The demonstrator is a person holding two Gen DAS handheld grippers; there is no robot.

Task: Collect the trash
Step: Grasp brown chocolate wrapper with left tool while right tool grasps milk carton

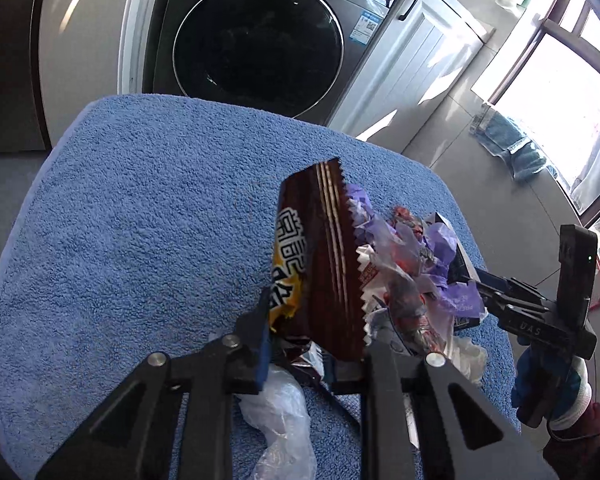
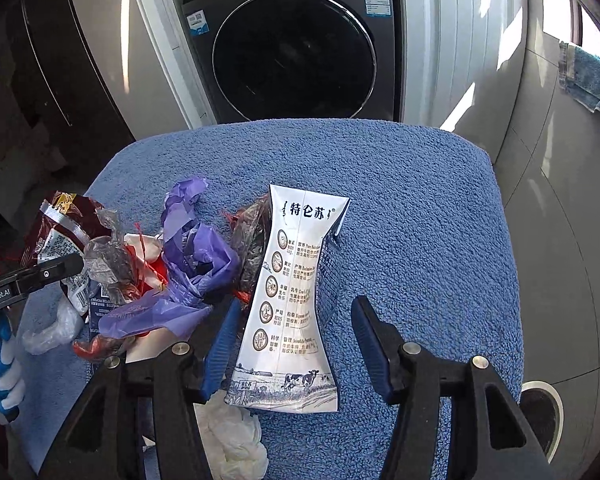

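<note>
Clamped on a brown snack wrapper (image 1: 328, 264), the left gripper (image 1: 312, 344) pinches the wrapper's lower end between its blue-padded jaws, and the wrapper stands upright above them, its zigzag edge toward the trash pile. The right gripper (image 2: 292, 344) has its jaws parted on either side of a crushed white milk carton (image 2: 296, 300); its left pad is close against the carton's side, while its right pad stands clear of it, so nothing is grasped.

All the trash lies on a blue terry towel (image 2: 420, 220) spread over a raised surface. Just left of the carton sits a heap of crumpled litter: a purple plastic bag (image 2: 196, 256), clear and red cellophane scraps (image 2: 116, 256), and a white tissue (image 2: 236, 436) near the bottom edge. A clear plastic bag (image 1: 280, 416) lies under the left gripper.

From the left wrist view, the right gripper (image 1: 464, 276) reaches in from the right edge, held by a hand in a blue and white glove (image 1: 548, 392). Behind the towel stands a dark grey front-loading washing machine (image 2: 296, 52), its round door closed. Denim clothing (image 1: 508, 140) lies on the tiled floor near a bright window.
</note>
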